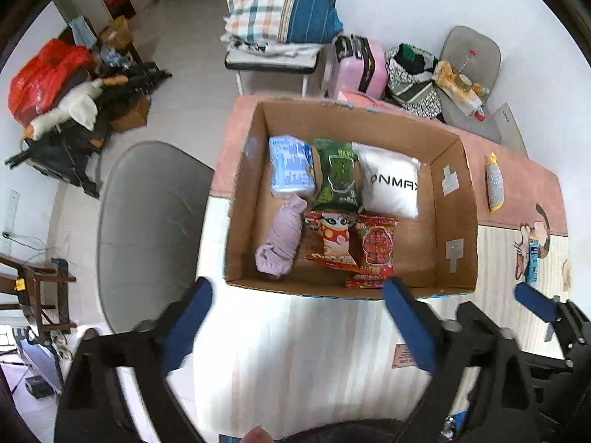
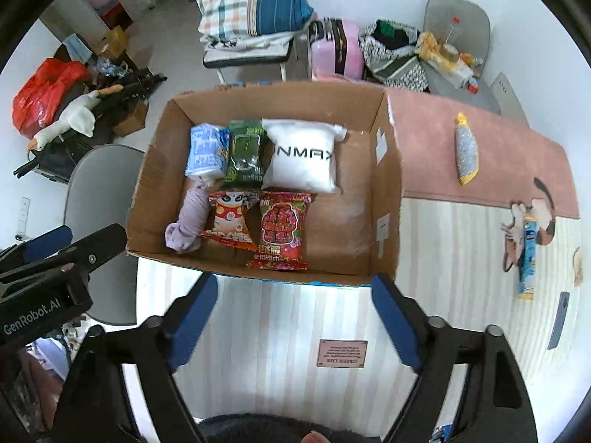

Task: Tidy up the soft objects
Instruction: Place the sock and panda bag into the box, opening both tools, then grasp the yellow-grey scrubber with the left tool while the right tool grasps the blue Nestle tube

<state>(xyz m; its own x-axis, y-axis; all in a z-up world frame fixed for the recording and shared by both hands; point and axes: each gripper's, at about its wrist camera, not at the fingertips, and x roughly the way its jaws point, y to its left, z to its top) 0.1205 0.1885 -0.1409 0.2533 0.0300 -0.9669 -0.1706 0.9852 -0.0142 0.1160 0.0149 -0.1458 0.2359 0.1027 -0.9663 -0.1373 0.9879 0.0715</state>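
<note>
Both grippers, left (image 1: 297, 317) and right (image 2: 293, 315), hung wide open and empty above the counter's (image 2: 280, 332) near edge, six soft things already packed in the box (image 2: 384, 199), so next was probably the yellow-tipped pouch (image 2: 466, 151) lying right of it.

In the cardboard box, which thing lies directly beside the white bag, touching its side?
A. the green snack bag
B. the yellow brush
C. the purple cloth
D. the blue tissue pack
A: the green snack bag lies against the left side of the white bag in the back row of the cardboard box, while the blue tissue pack is one place further left.
</note>
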